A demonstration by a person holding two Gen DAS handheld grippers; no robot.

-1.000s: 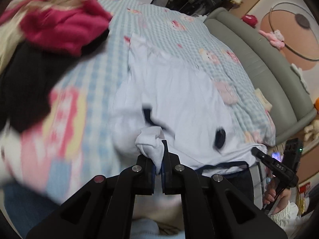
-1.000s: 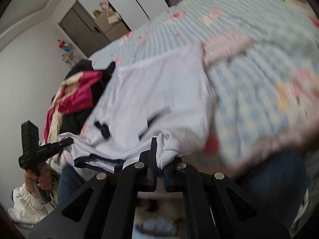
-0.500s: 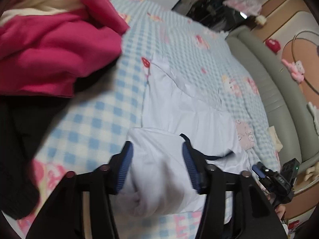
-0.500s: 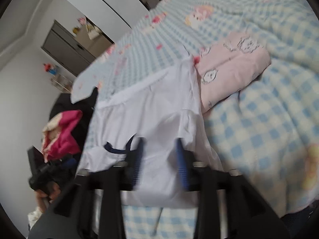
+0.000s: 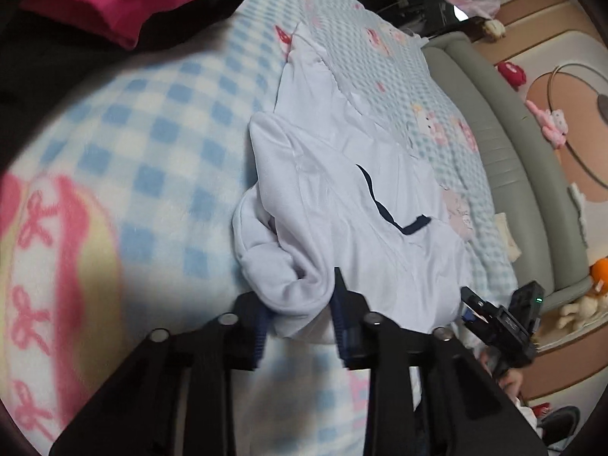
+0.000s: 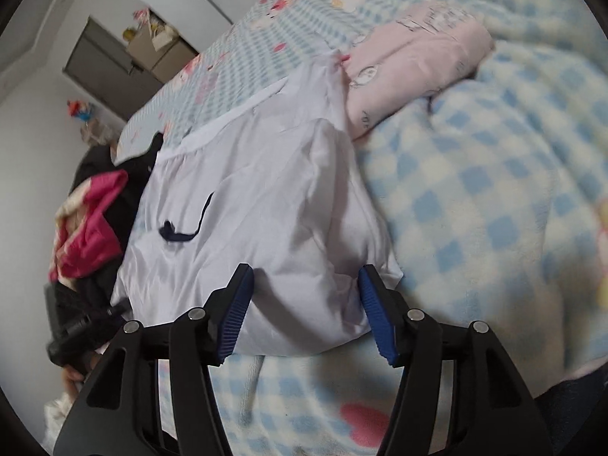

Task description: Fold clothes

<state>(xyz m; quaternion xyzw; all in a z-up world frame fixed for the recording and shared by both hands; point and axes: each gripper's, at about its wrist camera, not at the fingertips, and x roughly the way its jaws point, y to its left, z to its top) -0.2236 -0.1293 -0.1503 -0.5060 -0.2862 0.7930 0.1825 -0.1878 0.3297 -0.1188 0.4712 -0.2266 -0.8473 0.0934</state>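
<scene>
Bed [image 6: 494,197], largest item: covered by a blue-and-white checked blanket with pink cartoon prints, serving as my folding ground. White garment [image 6: 258,205]: lay on the blanket near its front edge, its near part doubled back over the rest, a dark navy trim strip [image 5: 383,205] showing on top; I judged this a partial fold, with a bunched lump of cloth at the near left corner yet to be flattened. Heap of other clothes [image 5: 125,0], magenta over black: sat on the bed at my left, near but apart from the white piece, likely waiting or sorted, I could not tell which. Pink printed garment [image 6: 414,60]: lay folded just beside the white piece's far right corner, touching or almost so, and would crowd any sideways fold. Grey padded headboard [image 5: 505,152] and shelves with toys stood beyond, no obstruction. My left tongs [image 5: 300,326]: spread, straddling the bunched corner, the cloth lying loose between them, not pinched. My right tongs [image 6: 304,311]: spread wide at the near hem, holding nothing. Both hovered low at the near corners, placed to smooth or retake the edge.
</scene>
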